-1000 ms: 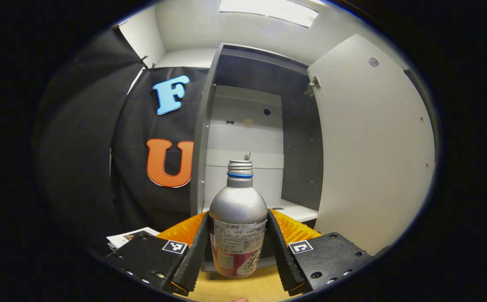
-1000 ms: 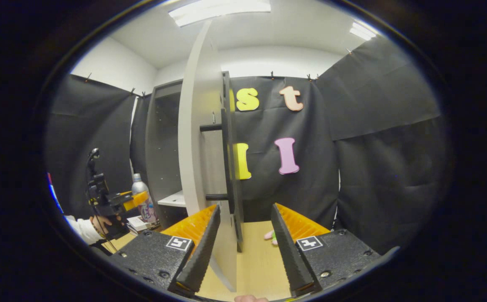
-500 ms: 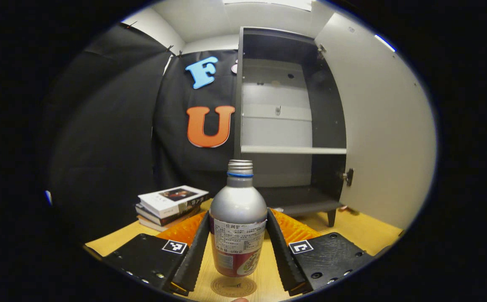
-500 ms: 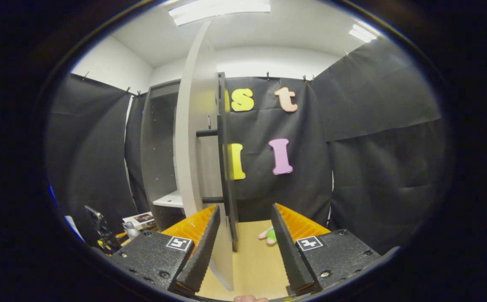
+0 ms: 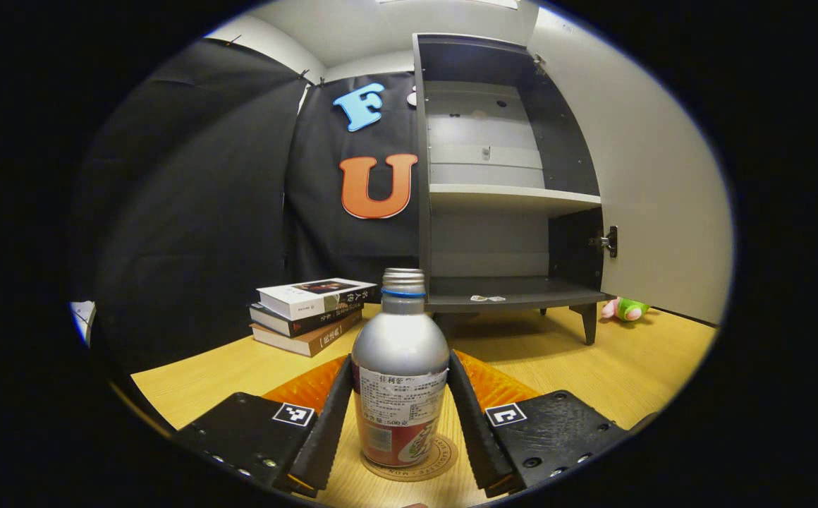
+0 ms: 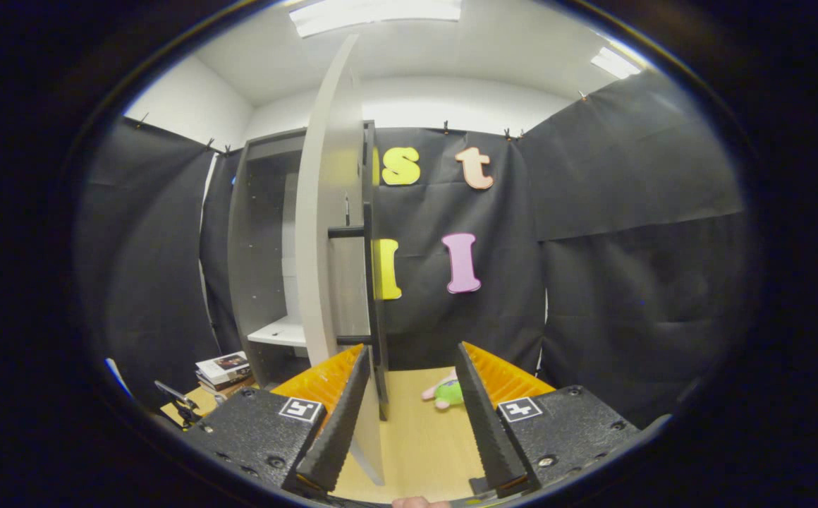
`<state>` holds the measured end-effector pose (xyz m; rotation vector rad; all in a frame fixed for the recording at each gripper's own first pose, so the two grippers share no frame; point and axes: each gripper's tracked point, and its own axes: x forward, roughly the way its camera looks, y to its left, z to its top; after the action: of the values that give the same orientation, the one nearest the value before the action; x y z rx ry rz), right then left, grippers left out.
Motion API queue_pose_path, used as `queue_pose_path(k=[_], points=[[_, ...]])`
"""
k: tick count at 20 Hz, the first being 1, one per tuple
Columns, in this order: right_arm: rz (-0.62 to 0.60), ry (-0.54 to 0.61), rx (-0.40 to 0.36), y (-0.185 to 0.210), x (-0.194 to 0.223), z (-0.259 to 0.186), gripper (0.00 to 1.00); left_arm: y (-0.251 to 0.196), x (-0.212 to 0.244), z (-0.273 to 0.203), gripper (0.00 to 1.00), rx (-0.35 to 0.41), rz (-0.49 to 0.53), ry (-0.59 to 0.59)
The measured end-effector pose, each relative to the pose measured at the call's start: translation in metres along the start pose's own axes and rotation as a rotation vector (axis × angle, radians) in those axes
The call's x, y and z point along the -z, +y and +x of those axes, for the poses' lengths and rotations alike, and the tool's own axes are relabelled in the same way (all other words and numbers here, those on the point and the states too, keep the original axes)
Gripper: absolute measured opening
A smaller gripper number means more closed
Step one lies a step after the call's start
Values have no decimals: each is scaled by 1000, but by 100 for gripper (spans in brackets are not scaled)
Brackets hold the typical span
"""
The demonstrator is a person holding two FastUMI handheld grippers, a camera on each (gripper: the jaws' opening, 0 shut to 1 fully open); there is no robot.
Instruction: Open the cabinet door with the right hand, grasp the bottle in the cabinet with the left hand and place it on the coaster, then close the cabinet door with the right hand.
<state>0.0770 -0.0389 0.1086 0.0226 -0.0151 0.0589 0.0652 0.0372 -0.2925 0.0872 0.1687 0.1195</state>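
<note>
On the wooden table (image 5: 592,374), the left hand-held gripper (image 5: 400,416) pinches the bottle (image 5: 400,367) upright on the coaster (image 5: 444,451).

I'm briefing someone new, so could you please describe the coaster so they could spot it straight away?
Start from the open grey cabinet on the wooden table. In front of it, the left gripper holds a silver bottle. The coaster is the flat round tan disc under that bottle, unlike the book stack to the left.

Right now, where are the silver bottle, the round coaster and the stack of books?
Silver metal bottle (image 5: 400,346), left gripper view, on its bare shoulder.
Round brown coaster (image 5: 443,455), left gripper view, on its exposed right rim.
Stack of three books (image 5: 308,309), left gripper view, on the stack's middle.
</note>
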Motion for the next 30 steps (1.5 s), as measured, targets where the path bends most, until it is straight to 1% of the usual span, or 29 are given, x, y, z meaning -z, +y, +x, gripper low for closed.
queue_pose_path(k=[1, 2, 5, 6, 7, 9, 11, 12, 13, 18, 21, 23, 26, 30], points=[[3, 1, 1, 0, 1, 0, 77, -3, 5, 1, 73, 6, -2, 7], [6, 2, -1, 1, 1, 1, 76, 1, 8, 3, 73, -4, 7, 9], [5, -1, -2, 2, 0, 1, 77, -1, 7, -6, 73, -6, 27, -20], [4, -1, -1, 2, 0, 3, 77, -3, 7, -4, 63, 2, 42, -28], [6, -1, -3, 2, 0, 3, 77, -5, 8, -6, 73, 9, 57, -28], [4, 5, -6, 4, 2, 6, 77, -9, 7, -7, 73, 30, 47, -16], [4, 8, -9, 5, 4, 9, 77, -9, 6, -9, 76, 31, 30, -7], [6, 8, -13, 7, 3, 10, 77, -8, 6, -9, 87, 31, 25, -7], [6, 8, -17, 8, 3, 11, 77, -7, 6, -8, 78, 32, 24, -4], [-14, 9, -20, 11, 4, 14, 77, -9, 4, -13, 80, 49, 36, -7], [-11, 7, -18, 10, 5, 15, 77, -8, 0, -16, 86, 58, 41, -13], [-7, 6, -18, 9, 5, 16, 77, -9, -3, -18, 89, 68, 45, -6], [-5, 4, -20, 9, 8, 17, 77, -8, -24, -23, 89, 77, 49, -36], [7, 2, -28, 7, 11, 22, 77, -5, -74, -32, 90, 92, 74, -93]])
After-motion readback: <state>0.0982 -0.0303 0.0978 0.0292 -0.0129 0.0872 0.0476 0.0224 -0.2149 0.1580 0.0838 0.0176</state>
